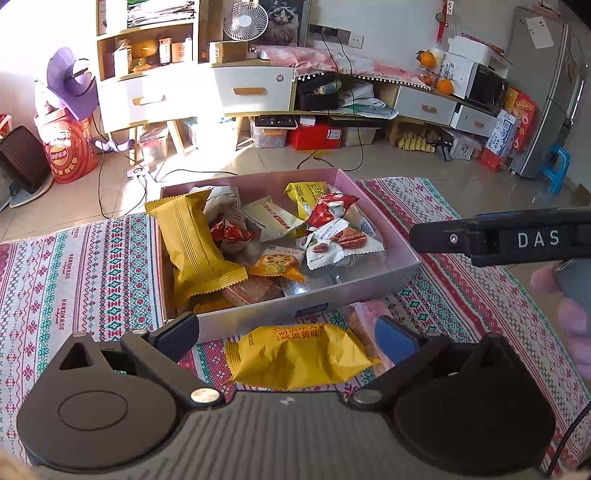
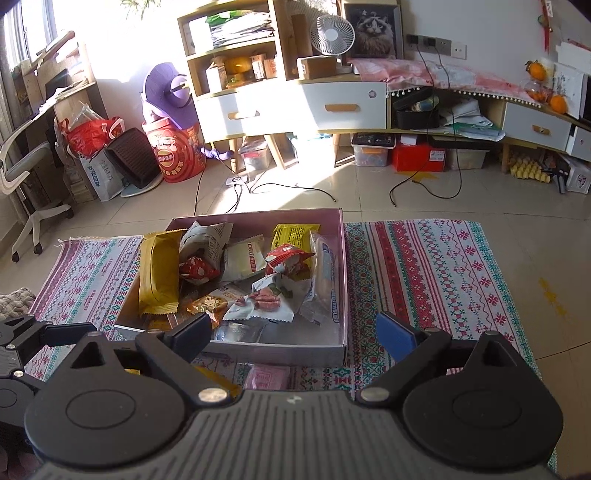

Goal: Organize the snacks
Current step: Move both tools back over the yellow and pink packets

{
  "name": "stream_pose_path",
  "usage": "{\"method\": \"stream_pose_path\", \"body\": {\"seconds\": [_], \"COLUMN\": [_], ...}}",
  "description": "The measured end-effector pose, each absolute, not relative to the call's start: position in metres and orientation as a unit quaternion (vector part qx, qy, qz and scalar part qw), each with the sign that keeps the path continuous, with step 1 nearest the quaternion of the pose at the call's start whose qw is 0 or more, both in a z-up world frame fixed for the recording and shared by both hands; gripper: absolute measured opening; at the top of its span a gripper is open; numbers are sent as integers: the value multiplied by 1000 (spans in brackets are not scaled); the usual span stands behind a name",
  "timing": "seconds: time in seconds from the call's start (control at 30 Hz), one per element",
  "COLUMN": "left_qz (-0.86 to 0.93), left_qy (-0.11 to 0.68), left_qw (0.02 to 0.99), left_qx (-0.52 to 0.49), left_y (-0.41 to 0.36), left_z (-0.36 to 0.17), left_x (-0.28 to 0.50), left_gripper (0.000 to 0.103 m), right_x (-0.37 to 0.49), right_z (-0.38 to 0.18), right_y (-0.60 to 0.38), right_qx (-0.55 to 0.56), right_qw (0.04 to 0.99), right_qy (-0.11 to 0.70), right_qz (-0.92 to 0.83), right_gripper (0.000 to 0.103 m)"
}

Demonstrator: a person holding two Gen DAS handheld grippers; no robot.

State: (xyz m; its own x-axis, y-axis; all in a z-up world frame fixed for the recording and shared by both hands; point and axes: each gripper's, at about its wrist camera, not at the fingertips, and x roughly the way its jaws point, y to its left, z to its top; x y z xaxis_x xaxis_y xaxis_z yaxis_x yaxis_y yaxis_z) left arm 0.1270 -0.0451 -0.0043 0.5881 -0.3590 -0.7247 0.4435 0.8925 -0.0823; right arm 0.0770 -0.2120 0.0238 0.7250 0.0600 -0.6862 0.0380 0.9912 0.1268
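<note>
Here, a patterned woven cloth (image 1: 77, 266) is spread over a tiled floor (image 2: 332, 199), with a white-drawered wooden cabinet (image 2: 332, 107), a small white fan (image 2: 331, 35) and a red drum (image 2: 177, 155) seen well beyond the jaws in a sunlit, cluttered room. A shallow pink box (image 1: 369, 288) is set on the cloth just ahead of both grippers; it is filled with wrapped snacks, among them a long yellow packet (image 1: 195, 247) at its left side and a white pecan packet (image 1: 340, 243) nearer the right. The left gripper (image 1: 291, 332) is held with its jaws released and spread wide, and a crumpled yellow snack packet (image 1: 299, 358) is seen lying on the cloth between them, ungripped. The right gripper (image 2: 295, 328) is likewise open, nothing clasped, with the box's near wall just ahead and a pink packet (image 2: 266, 376) below.
</note>
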Motion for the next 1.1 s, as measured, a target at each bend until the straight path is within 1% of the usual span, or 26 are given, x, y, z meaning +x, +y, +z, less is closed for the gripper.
{"method": "stream_pose_path", "body": {"seconds": [0.33,0.67,1.1], "left_qz": [-206,-199,-188], "left_qy": [405,401,373], "left_qw": [889,892,907], "left_qx": [60,68,50], "left_y": [-27,-15,4], "left_z": [-11,-23,-33], "left_x": [102,80,68], "left_gripper": [103,103,103], "right_x": [51,34,16], "right_z": [13,0,-12], "right_y": [-203,-194,-187], "right_qx": [45,23,10], "right_qw": [918,917,930], "right_qy": [395,398,365], "right_qz": [8,16,41], "right_gripper": [96,97,98]}}
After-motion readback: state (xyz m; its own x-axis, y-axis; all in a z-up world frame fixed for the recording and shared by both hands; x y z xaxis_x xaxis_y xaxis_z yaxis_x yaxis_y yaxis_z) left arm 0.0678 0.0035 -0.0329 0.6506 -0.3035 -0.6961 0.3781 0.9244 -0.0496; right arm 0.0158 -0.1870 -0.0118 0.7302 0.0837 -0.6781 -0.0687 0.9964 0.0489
